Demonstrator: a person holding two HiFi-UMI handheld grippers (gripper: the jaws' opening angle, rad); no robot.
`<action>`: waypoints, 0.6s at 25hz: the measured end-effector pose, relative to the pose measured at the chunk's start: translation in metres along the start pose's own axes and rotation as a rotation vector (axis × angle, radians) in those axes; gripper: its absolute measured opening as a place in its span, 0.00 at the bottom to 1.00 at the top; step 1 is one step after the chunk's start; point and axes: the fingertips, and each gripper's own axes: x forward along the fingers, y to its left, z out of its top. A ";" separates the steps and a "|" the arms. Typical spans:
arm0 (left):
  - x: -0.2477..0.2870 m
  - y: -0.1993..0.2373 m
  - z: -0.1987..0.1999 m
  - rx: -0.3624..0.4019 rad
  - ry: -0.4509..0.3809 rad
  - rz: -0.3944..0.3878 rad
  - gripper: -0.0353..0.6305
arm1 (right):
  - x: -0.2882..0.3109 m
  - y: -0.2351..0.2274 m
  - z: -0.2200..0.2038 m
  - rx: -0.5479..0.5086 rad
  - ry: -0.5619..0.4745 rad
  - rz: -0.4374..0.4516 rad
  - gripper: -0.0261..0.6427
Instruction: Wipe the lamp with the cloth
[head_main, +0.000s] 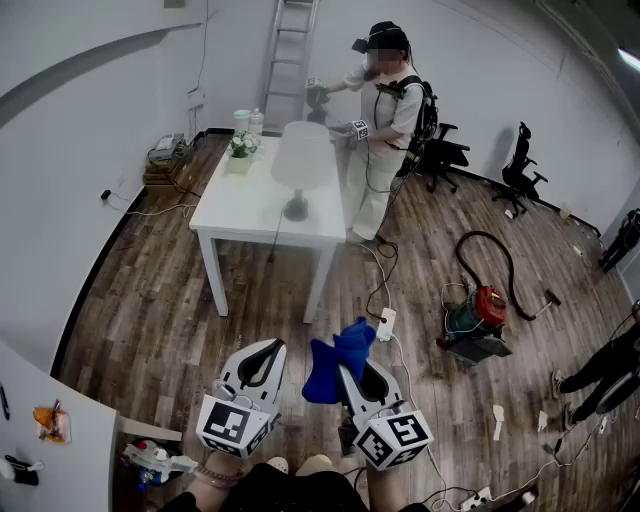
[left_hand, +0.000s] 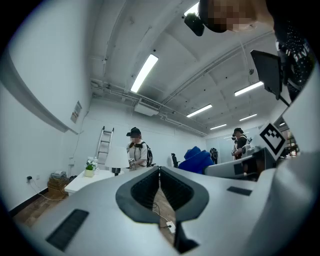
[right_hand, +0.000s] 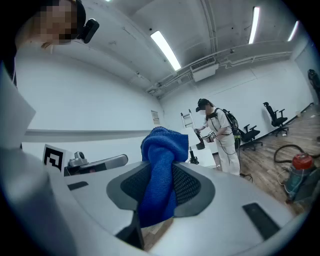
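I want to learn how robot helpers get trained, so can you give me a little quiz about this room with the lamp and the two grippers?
1. True or false: the left gripper has its fingers together with nothing between them.
2. Pick one. The lamp stands on: A the wooden floor, B the white table, C an office chair.
3. Fill the gap: the right gripper is shut on a ___ cloth.

Key: 1 true. 2 B. 3 blue.
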 end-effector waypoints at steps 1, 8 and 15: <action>-0.001 0.001 -0.001 -0.001 0.002 0.000 0.06 | 0.001 0.000 -0.001 0.003 0.000 0.000 0.22; 0.007 0.016 -0.007 -0.009 0.012 0.003 0.06 | 0.020 -0.002 -0.002 0.031 0.000 0.011 0.22; 0.028 0.046 -0.016 -0.002 0.013 0.033 0.06 | 0.063 -0.008 -0.011 0.043 0.025 0.058 0.22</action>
